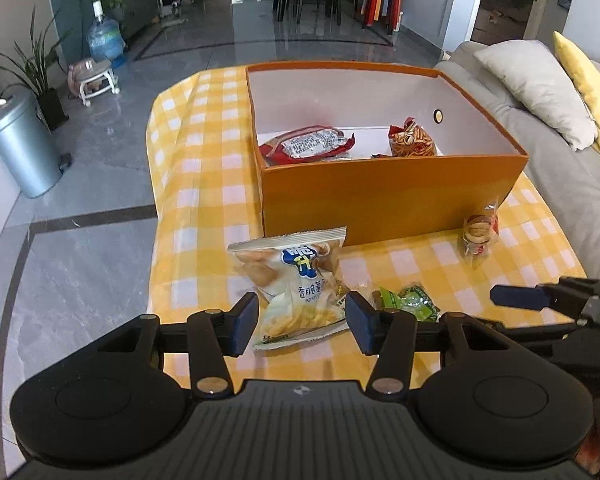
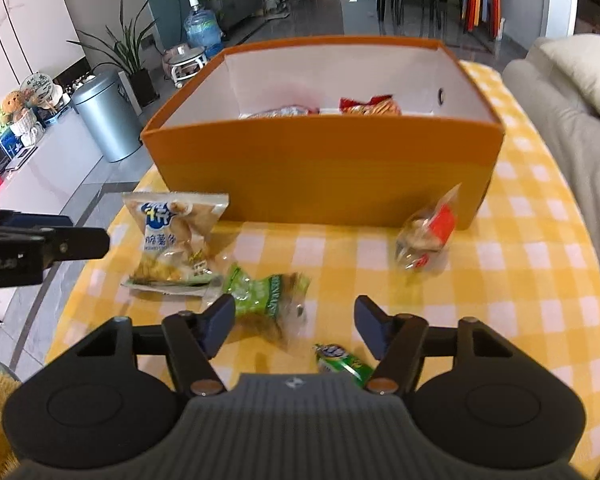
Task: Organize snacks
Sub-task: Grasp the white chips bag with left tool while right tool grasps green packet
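Observation:
An orange box (image 1: 388,196) (image 2: 324,168) stands on the yellow checked table and holds two red snack packs (image 1: 306,145) (image 1: 413,140). My left gripper (image 1: 302,324) is open, its fingers on either side of a pale potato-crisp bag (image 1: 296,288) (image 2: 174,240) lying before the box. My right gripper (image 2: 296,330) is open above a green snack pack (image 2: 266,300) (image 1: 410,300). A small green packet (image 2: 342,362) lies by its right finger. A clear pack with red label (image 2: 428,234) (image 1: 480,234) leans near the box's front right corner.
The table edge (image 1: 154,264) drops off at the left to a grey tiled floor. A grey sofa with cushions (image 1: 540,92) runs along the right. A metal bin (image 1: 22,148), plants and a water bottle stand at the left.

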The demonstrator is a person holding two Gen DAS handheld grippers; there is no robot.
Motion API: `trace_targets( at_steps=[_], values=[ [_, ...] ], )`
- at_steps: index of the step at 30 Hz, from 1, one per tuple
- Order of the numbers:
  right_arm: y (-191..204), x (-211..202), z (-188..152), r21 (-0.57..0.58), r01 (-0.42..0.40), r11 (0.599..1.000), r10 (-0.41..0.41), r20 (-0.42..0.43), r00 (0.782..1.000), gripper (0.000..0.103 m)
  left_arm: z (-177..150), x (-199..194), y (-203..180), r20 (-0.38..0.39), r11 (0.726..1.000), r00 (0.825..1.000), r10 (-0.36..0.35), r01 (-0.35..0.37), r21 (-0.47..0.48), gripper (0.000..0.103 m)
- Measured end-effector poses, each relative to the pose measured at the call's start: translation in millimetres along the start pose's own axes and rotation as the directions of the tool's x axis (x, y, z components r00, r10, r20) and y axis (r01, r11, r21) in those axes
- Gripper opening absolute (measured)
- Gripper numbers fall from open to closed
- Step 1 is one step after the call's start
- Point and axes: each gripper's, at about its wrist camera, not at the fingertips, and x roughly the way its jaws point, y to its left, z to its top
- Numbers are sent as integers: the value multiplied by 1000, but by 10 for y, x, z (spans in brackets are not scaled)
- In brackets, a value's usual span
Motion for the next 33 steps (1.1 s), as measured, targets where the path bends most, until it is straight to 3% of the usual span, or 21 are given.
trace_targets(
  at_steps=[8,19,33],
  values=[
    [67,229,73,24,-20,1000,21,-62,998,63,100,311,35,-92,1000,996,-2,1,-7,60],
    [119,526,143,44,-16,999,21,-123,992,63,131,698,47,-160,999,987,-5,-2,-44,66],
    [153,618,124,46,-33,998,39,-126,991,60,154,931,84,-195,993,980,-48,27,-111,76]
  ],
)
